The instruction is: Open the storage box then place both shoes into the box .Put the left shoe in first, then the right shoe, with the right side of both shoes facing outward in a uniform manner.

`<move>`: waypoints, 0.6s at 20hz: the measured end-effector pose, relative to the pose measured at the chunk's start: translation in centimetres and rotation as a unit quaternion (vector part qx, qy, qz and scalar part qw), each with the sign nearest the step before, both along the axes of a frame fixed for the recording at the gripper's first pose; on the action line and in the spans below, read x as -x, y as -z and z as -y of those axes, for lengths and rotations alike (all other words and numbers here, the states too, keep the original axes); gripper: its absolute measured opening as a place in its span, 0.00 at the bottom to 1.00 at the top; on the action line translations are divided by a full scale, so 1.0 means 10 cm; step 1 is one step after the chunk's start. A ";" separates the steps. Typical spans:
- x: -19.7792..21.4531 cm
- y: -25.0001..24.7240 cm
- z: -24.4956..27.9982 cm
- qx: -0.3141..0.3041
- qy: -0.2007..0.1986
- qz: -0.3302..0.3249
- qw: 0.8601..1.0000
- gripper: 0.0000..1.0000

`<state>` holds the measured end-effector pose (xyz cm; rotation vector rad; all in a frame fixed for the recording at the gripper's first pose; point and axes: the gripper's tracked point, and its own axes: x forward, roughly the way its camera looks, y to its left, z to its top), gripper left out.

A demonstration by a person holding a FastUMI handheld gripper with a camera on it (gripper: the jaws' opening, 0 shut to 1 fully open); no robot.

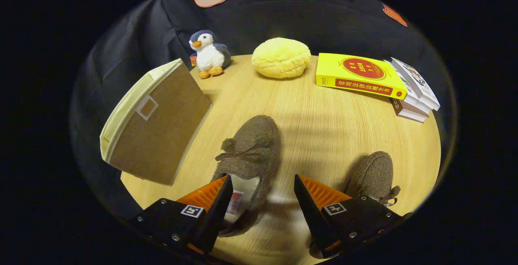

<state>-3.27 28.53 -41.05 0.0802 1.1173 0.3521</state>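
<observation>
Storage box (156, 125) sits closed, left of the fingers, lid facing in. Gripper (263, 200) spread wide, nothing held, w/ brown slipper (251, 155) betw. fingers; 2nd slipper (374, 176) off right. Box first imo: catch lid edge, lift slow.

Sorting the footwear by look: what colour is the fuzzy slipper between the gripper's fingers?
Brown. The fuzzy slipper with a small bow shows best in the gripper view, between the open gripper fingers.

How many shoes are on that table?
2. One brown shoe lies between the open claw fingers, its toe pointing away. The other shoe sits beyond the right finger, partly hidden by it.
</observation>
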 end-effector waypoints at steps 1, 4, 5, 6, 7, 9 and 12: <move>-0.03 0.05 0.00 0.000 0.003 0.000 1.000 0.89; -0.11 0.17 0.01 0.004 0.016 -0.005 1.000 0.81; -0.09 0.21 -0.03 -0.004 0.016 -0.018 1.000 0.76; -0.09 0.25 -0.04 -0.005 0.019 -0.026 0.999 0.74; -0.09 0.25 -0.08 -0.010 0.021 -0.031 0.999 0.66; -0.08 0.27 -0.17 -0.026 0.021 -0.039 0.999 0.48; -0.07 0.26 -0.21 -0.035 0.032 -0.053 0.997 0.28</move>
